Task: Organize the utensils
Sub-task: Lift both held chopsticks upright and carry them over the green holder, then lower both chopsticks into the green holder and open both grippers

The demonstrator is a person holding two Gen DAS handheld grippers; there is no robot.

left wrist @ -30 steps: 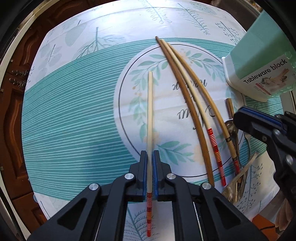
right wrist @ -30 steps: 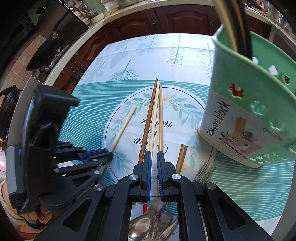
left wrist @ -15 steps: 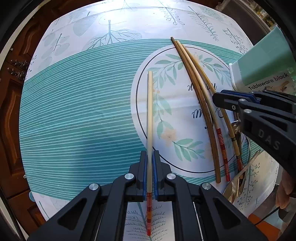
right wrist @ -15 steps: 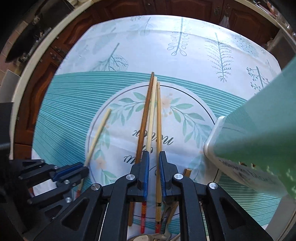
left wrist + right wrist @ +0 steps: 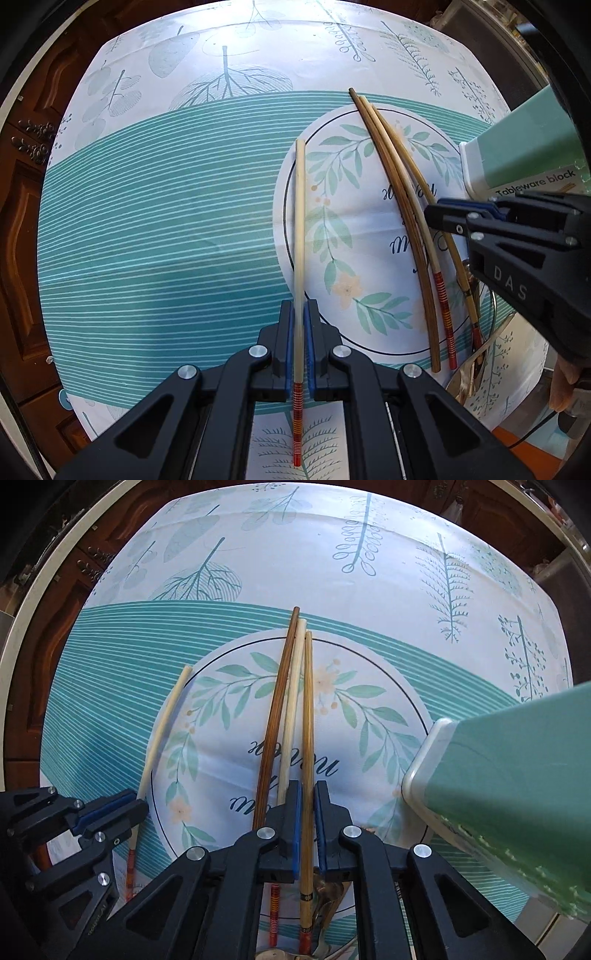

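Observation:
My left gripper (image 5: pixel 299 314) is shut on a pale chopstick (image 5: pixel 300 229) with a red-striped end, holding it over the tablecloth. It also shows in the right wrist view (image 5: pixel 162 723). My right gripper (image 5: pixel 307 794) has its jaws narrowly apart around a tan chopstick (image 5: pixel 307 720) that lies beside a dark brown chopstick (image 5: pixel 275 716) and a pale one (image 5: pixel 291 701); I cannot tell whether the pads touch it. The same three chopsticks (image 5: pixel 402 206) show in the left wrist view, with the right gripper (image 5: pixel 436 218) over them. A green utensil holder (image 5: pixel 509 775) stands at the right.
Metal spoons (image 5: pixel 476 365) lie at the near right, partly hidden. The leaf-patterned tablecloth (image 5: pixel 369 572) covers the round table. Dark wooden cabinets (image 5: pixel 22 206) stand beyond the table's left edge.
My right gripper moved down and forward over the three chopsticks, with the tan one now between its jaws. My left gripper kept hold of the pale chopstick and shifted it left.

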